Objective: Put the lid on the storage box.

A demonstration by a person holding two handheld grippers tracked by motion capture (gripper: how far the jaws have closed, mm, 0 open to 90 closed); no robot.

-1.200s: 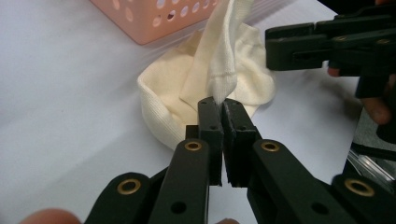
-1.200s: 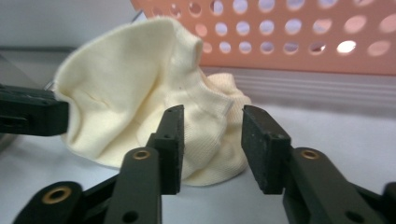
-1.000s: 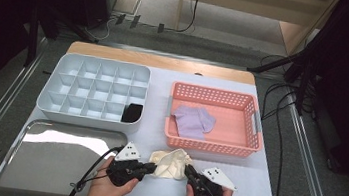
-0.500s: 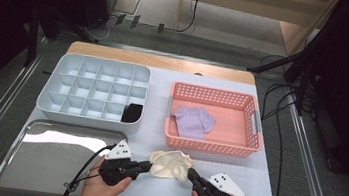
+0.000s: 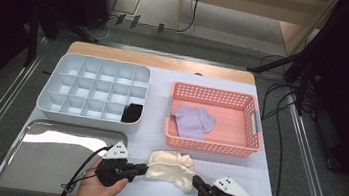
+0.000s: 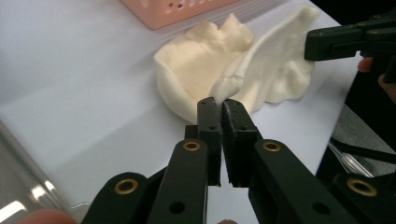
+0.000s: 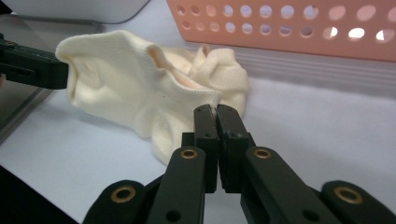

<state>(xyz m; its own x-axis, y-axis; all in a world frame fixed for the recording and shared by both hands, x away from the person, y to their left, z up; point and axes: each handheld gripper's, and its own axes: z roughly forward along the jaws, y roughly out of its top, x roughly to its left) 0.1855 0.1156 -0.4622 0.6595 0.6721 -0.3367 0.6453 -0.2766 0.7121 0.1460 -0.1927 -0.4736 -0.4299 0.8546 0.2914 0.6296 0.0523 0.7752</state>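
Table (image 5: 262, 189) surface, white, carries everything: a shiny metal tray (image 5: 44, 157) at the near left, a grey divided box (image 5: 94, 90) behind it with a dark item (image 5: 132, 113) in its near right compartment, and a pink basket (image 5: 215, 119) at the right holding a folded lilac cloth (image 5: 193, 121). Cream sock (image 5: 171, 166) lies crumpled near the front edge, just in front of the basket, stretched between the two grippers. Left gripper (image 6: 220, 103) has its jaws pressed together on one edge of the sock's cuff. Right gripper (image 7: 215, 110) pinches the opposite edge the same way.
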